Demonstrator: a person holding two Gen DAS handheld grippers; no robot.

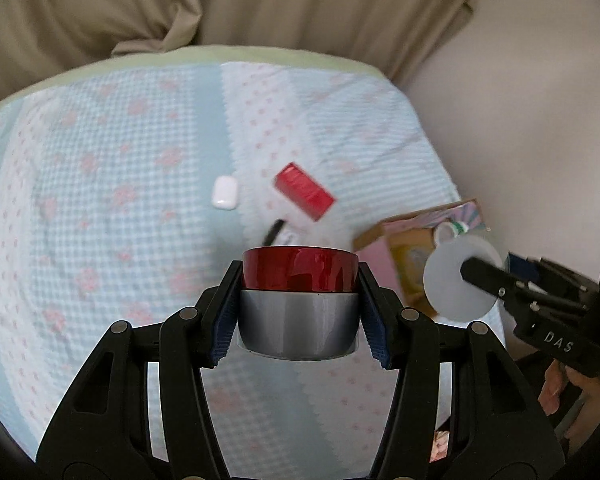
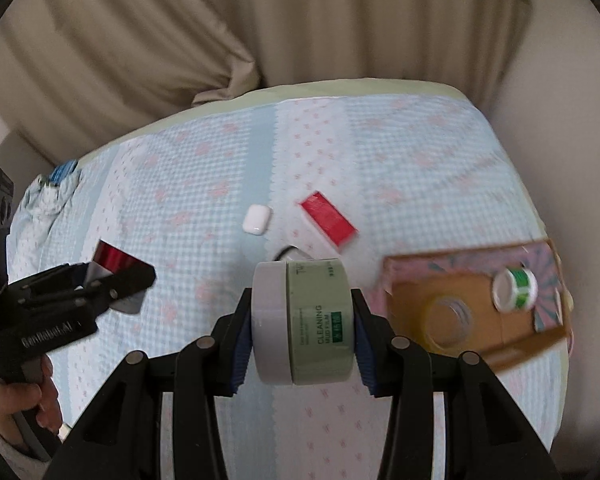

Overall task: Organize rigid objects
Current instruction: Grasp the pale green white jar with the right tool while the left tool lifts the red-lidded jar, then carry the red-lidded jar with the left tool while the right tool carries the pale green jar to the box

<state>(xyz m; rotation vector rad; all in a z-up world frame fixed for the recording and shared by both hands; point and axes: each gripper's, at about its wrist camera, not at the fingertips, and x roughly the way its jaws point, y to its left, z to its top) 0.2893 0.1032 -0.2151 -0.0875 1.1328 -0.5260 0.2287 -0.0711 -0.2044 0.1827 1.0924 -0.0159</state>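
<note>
Left wrist view: left gripper [image 1: 299,300] is clamping the red-lidded jar [image 1: 299,298]; right gripper [image 2: 303,322] is squeezing the green jar [image 2: 304,320], cardboard box [image 2: 480,312] lying at three o'clock.

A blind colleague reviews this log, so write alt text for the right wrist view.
The right gripper holds a pale green jar with a white lid, sideways in its jaws, above a blue and pink bedspread. On the bedspread lie a white earbud case and a red box; an open cardboard box sits at right.
</note>
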